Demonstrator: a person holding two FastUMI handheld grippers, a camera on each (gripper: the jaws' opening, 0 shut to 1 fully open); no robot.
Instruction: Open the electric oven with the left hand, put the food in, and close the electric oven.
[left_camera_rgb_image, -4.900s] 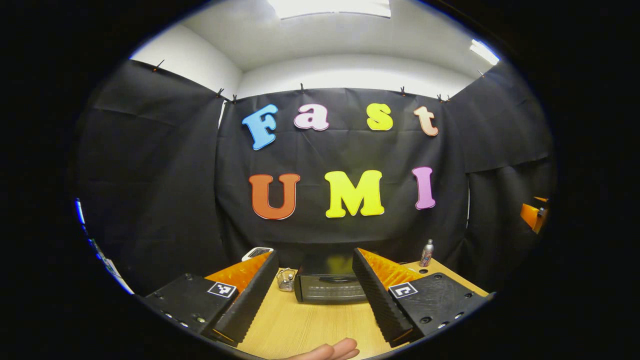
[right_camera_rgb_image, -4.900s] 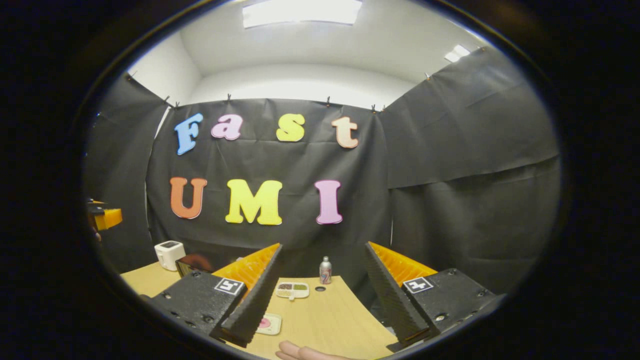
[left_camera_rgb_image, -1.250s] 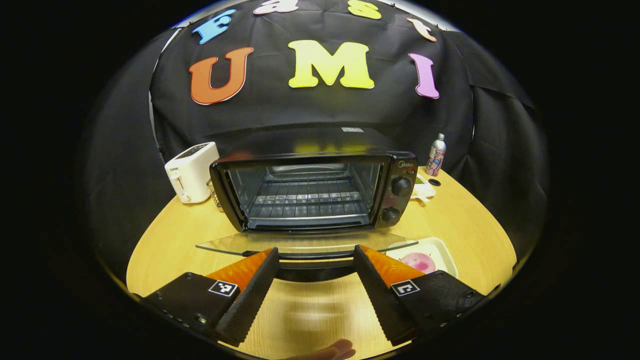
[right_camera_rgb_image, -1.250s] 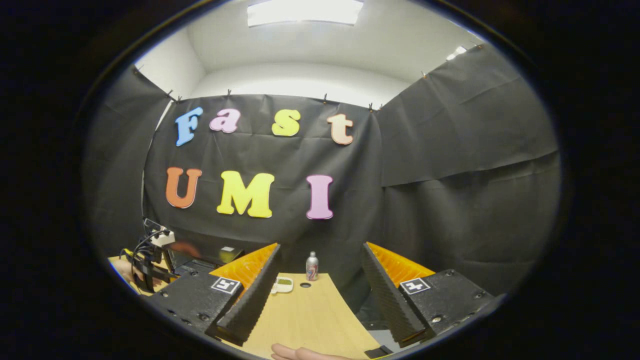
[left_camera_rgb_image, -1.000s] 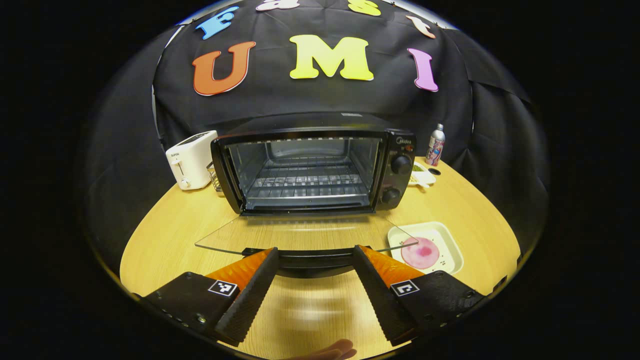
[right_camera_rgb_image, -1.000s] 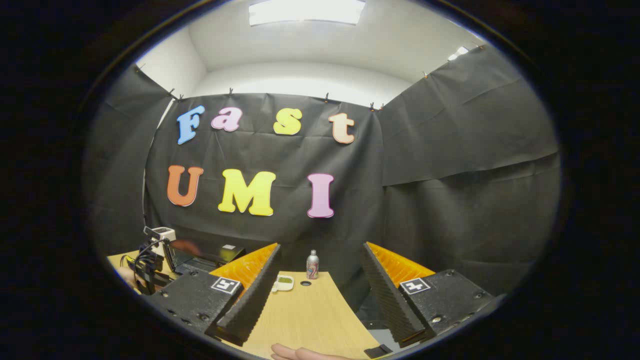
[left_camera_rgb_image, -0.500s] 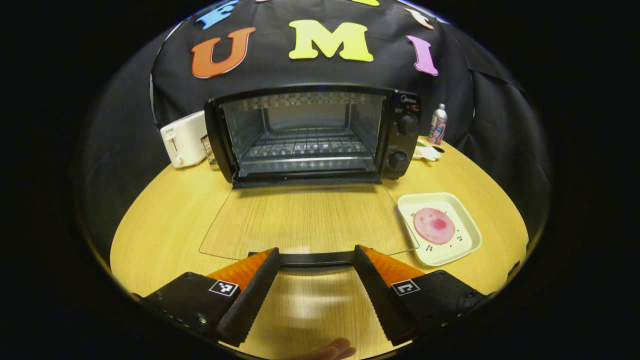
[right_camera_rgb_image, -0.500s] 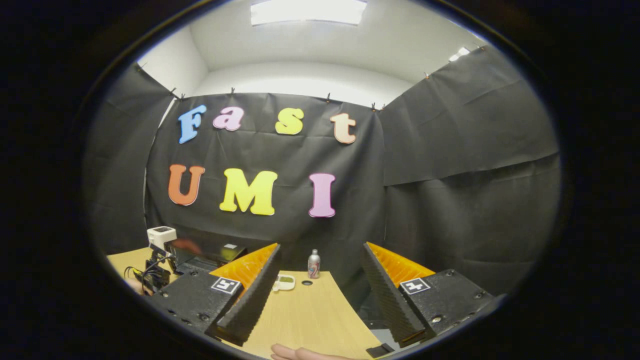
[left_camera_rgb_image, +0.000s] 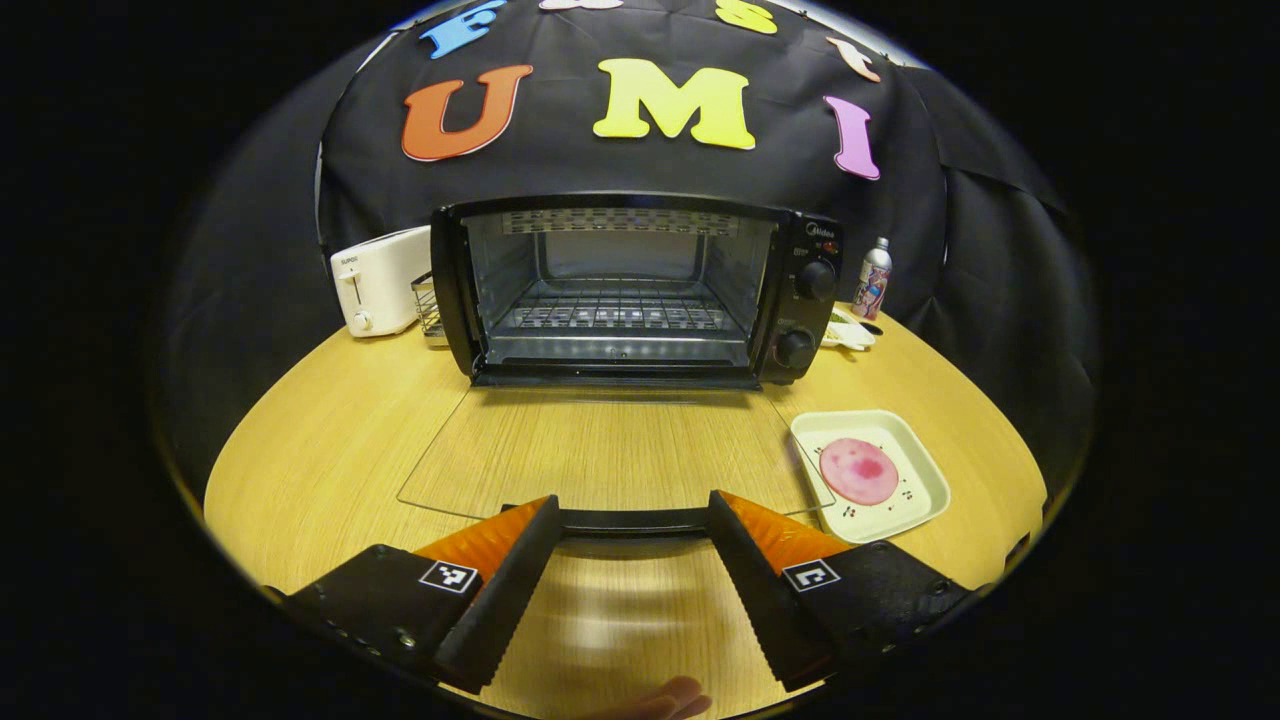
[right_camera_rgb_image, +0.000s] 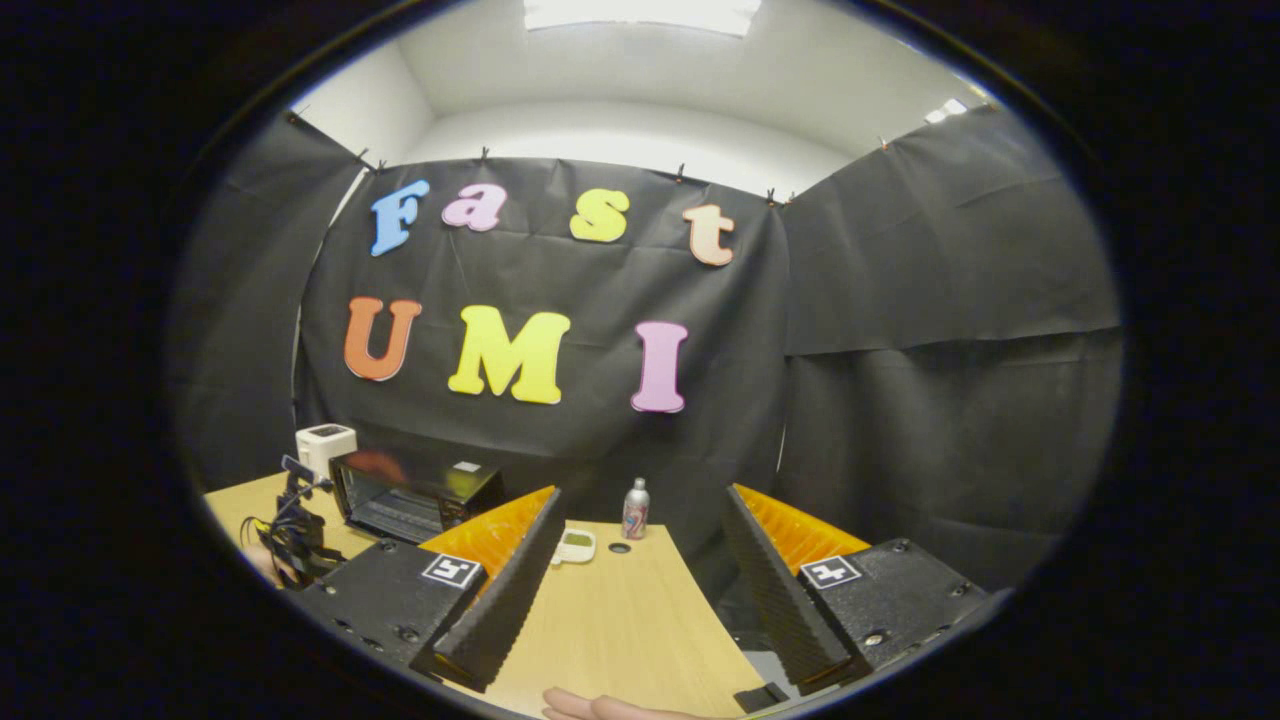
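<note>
Your glass oven door (left_camera_rgb_image: 610, 450) now lies flat on the wooden bench (left_camera_rgb_image: 330, 420), its black handle (left_camera_rgb_image: 630, 520) between your left claw (left_camera_rgb_image: 632, 545)'s wide-open fingers, ungripped, so fetch the pink food (left_camera_rgb_image: 858, 470) with your open, empty right claw (right_camera_rgb_image: 640, 565).

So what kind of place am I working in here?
Probably a mock kitchen set up in a recording booth: an open oven, a toaster and a tray of food sit on a wooden table, with black cloth for walls.
</note>
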